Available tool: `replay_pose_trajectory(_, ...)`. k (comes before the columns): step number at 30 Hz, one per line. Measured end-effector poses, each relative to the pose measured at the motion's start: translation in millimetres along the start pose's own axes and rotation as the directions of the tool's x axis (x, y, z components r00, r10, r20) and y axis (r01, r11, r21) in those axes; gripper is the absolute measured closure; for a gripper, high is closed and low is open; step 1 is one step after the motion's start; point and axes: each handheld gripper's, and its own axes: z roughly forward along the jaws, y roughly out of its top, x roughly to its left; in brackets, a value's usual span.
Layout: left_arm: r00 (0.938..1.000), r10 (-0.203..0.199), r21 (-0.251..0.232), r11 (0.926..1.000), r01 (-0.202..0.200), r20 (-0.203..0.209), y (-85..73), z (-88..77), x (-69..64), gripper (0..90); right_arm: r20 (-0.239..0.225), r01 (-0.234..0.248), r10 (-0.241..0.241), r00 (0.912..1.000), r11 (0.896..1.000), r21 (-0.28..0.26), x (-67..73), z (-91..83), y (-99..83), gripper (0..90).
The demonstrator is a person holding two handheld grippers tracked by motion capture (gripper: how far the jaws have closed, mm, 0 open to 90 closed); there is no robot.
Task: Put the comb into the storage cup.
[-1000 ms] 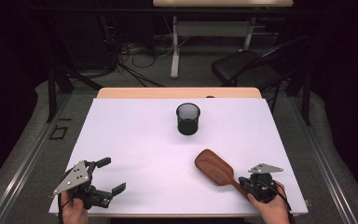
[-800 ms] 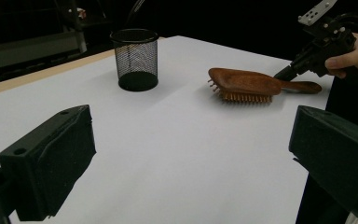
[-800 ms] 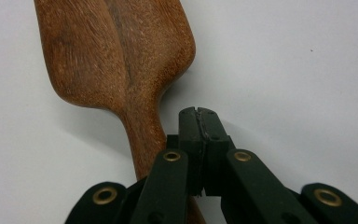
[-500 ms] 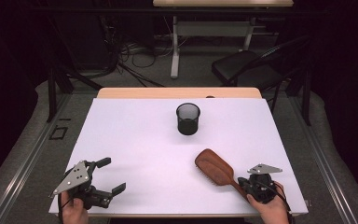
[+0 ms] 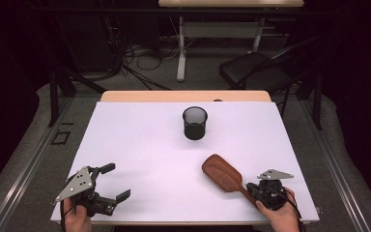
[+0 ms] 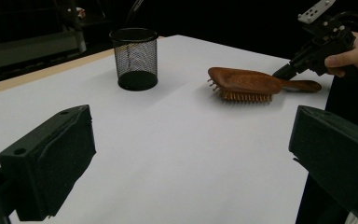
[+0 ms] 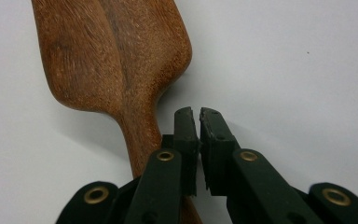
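A brown wooden hairbrush (image 5: 222,173) lies bristles down on the white table (image 5: 140,140), handle toward the front right. My right gripper (image 5: 254,188) sits over that handle; in the right gripper view its jaws (image 7: 197,114) stand almost together, with a thin slit and nothing between them, just to the right of the handle of the hairbrush (image 7: 116,56). They have just been opening slightly. My left gripper (image 5: 116,181) rests at the front left, open and with nothing in it (image 6: 191,158). A black mesh cup (image 5: 194,123) stands upright at mid table.
From the left gripper view the mesh cup (image 6: 135,58) is far left, the hairbrush (image 6: 244,80) far right, with the right gripper (image 6: 284,72) at its handle. A dark chair (image 5: 256,72) and cables lie beyond the table's far edge.
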Motion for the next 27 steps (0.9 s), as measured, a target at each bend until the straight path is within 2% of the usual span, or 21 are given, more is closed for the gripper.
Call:
replay_pose_trajectory(9,1.0,-0.002,-0.004,1.0,0.002,0.0,-0.2,0.3,0.1,0.2,0.008,-0.013,0.013,0.9999,0.999,-0.034,-2.5,-4.4,1.6,77.2)
replay_pose_trajectory(22,1.0,-0.004,-0.005,1.0,0.004,0.001,-0.5,0.7,0.4,0.2,0.02,-0.014,0.017,0.9997,0.994,-0.111,-3.8,-11.1,3.6,54.2)
replay_pose_trajectory(26,1.0,-0.005,-0.006,1.0,0.005,0.002,-0.6,0.6,0.6,0.2,0.019,-0.01,0.013,0.9997,0.994,-0.109,-3.2,-12.6,4.3,47.0)
replay_pose_trajectory(27,1.0,-0.005,-0.006,1.0,0.005,0.002,-0.6,0.6,0.6,0.3,0.016,0.01,-0.008,0.9998,0.991,-0.13,-3.3,-13.2,4.6,45.2)
